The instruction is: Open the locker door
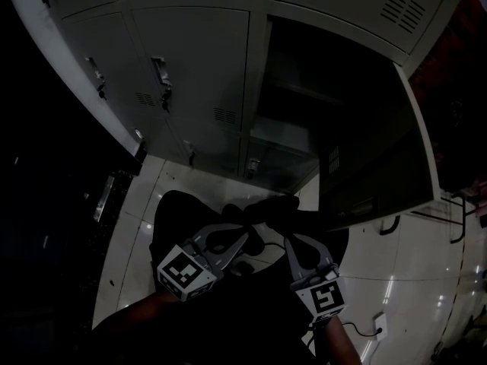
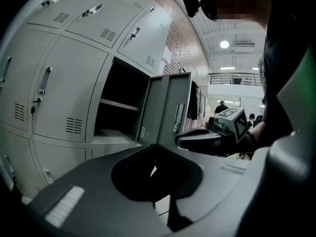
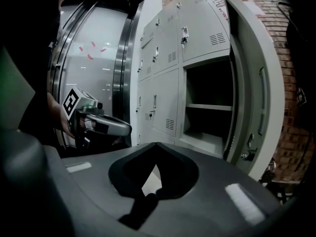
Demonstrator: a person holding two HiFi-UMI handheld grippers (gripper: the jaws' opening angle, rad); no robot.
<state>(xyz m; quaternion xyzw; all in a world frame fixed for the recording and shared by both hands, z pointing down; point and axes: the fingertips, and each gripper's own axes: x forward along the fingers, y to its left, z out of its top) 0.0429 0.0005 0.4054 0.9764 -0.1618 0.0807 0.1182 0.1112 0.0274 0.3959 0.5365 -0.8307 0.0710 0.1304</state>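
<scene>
The grey locker bank (image 1: 190, 59) fills the top of the head view. One compartment (image 1: 297, 105) stands open and dark, with a shelf inside, and its door (image 1: 377, 158) is swung wide to the right. Both grippers hang low near the person's body, apart from the lockers. My left gripper (image 1: 232, 238) is shut with nothing in it, its jaw tips meeting (image 2: 153, 147). My right gripper (image 1: 298, 243) is shut and empty too (image 3: 157, 144). The open compartment (image 2: 118, 107) and door (image 2: 168, 107) lie ahead in the left gripper view, as do the compartment (image 3: 207, 102) and door (image 3: 256, 83) in the right gripper view.
Closed lockers with handles (image 1: 161, 71) surround the open one. The floor is glossy white tile (image 1: 411, 272), with a cable and socket (image 1: 378, 327) at lower right. A brick wall (image 3: 291, 58) stands behind the door. A dark rack (image 1: 106, 196) sits at left.
</scene>
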